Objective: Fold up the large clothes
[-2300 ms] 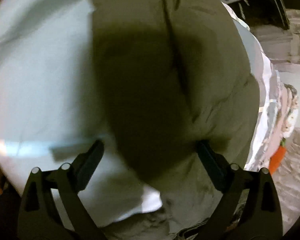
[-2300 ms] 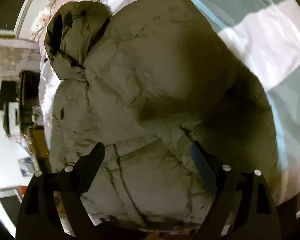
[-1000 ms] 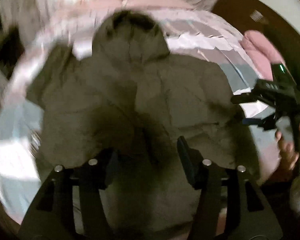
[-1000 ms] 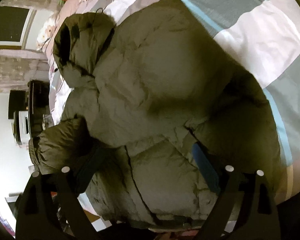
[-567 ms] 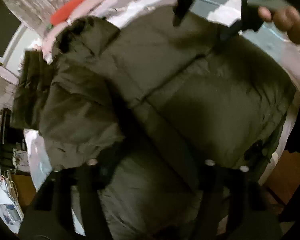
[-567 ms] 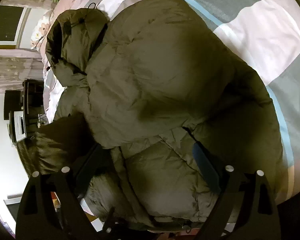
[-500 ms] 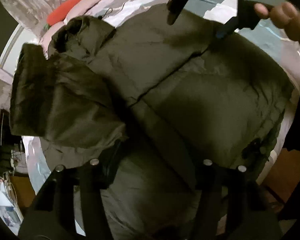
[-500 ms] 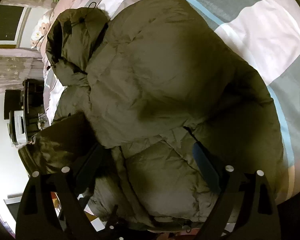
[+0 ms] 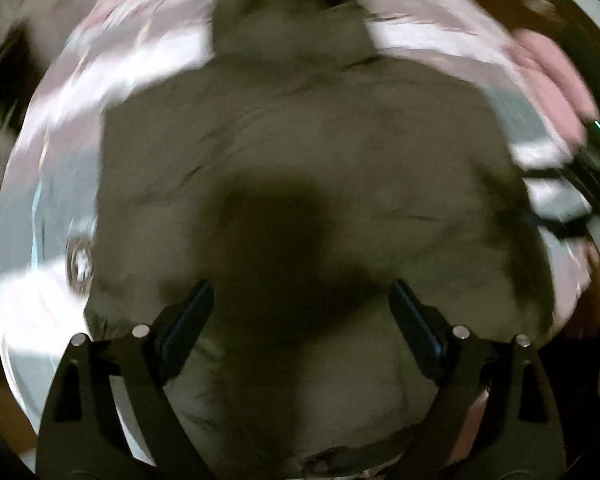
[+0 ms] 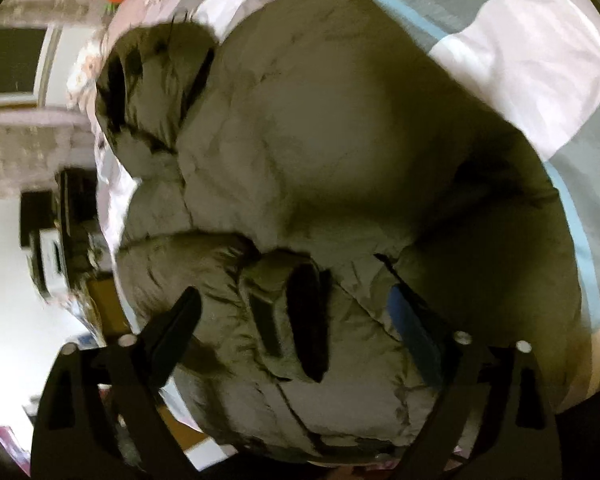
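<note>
From the left wrist, blurred, the olive puffer jacket (image 9: 300,152) lay spread on the bed (image 9: 52,208), hood (image 9: 288,12) at the far end. The left claw (image 9: 300,320) pointed steeply down over the jacket's near half; its jaws had just been opening and stood wide with nothing pinched between them. Only this view caught a pink pillow (image 9: 552,80) beyond the jacket's right shoulder and part of the other tool at the right edge.

From the right wrist, the jacket (image 10: 320,140) lay on the bed's grey, white and blue cover (image 10: 540,60). A folded-in sleeve with its dark cuff (image 10: 304,316) sat between the right claw's (image 10: 296,320) spread jaws, neither pad pressing it. Only here showed dark furniture (image 10: 68,208) past the hood.
</note>
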The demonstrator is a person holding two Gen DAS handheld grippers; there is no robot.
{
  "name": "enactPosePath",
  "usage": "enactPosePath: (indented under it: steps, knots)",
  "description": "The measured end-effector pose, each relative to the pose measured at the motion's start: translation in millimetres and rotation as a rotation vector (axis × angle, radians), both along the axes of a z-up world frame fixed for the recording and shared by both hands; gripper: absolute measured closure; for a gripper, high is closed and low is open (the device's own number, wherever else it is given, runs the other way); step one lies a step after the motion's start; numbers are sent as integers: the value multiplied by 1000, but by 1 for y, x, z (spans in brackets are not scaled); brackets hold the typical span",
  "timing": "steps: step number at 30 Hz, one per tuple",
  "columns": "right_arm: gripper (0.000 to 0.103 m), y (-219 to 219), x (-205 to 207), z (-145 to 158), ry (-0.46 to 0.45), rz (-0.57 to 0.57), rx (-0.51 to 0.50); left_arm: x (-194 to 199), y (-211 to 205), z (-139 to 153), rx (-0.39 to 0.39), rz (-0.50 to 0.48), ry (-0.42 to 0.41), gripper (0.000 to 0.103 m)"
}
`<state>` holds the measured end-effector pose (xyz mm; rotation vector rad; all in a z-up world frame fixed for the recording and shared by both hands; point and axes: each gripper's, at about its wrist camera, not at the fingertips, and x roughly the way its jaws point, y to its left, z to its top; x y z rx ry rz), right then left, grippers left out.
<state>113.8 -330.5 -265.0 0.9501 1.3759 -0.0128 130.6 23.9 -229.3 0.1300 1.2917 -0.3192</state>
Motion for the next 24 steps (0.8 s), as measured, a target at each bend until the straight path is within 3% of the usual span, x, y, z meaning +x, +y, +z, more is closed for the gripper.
enactPosePath:
  steps: [3, 5, 9, 11, 12, 13, 14, 15, 18, 21, 24]
  knots:
    - [6, 19, 2, -14, 28, 61, 9, 16, 26, -25, 78, 103, 67, 13]
    - [6, 31, 2, -29, 54, 84, 71, 23, 41, -43, 116, 149, 116, 13]
    - [6, 55, 5, -38, 56, 132, 161, 32, 53, -62, 187, 177, 151, 11]
    - [7, 70, 6, -32, 31, 182, 127, 36, 53, -70, 242, 187, 147, 10]
    - [23, 76, 7, -27, 14, 206, 75, 37, 54, -74, 266, 195, 152, 8]
    - [51, 84, 8, -22, 6, 248, -19, 37, 55, -76, 279, 203, 155, 8]
    - [62, 94, 11, -19, 2, 298, -95, 38, 56, -77, 292, 213, 153, 8]
    - [72, 96, 13, -18, -3, 304, -109, 39, 57, -76, 306, 219, 148, 8]
    - [85, 97, 31, -6, -53, 278, -172, 39, 61, -72, 326, 240, 131, 7]
    - [87, 96, 60, 21, -199, 268, -246, 42, 69, -70, 334, 281, 117, 7]
    - [88, 95, 83, 41, -296, 227, -233, 46, 79, -70, 347, 322, 101, 6]
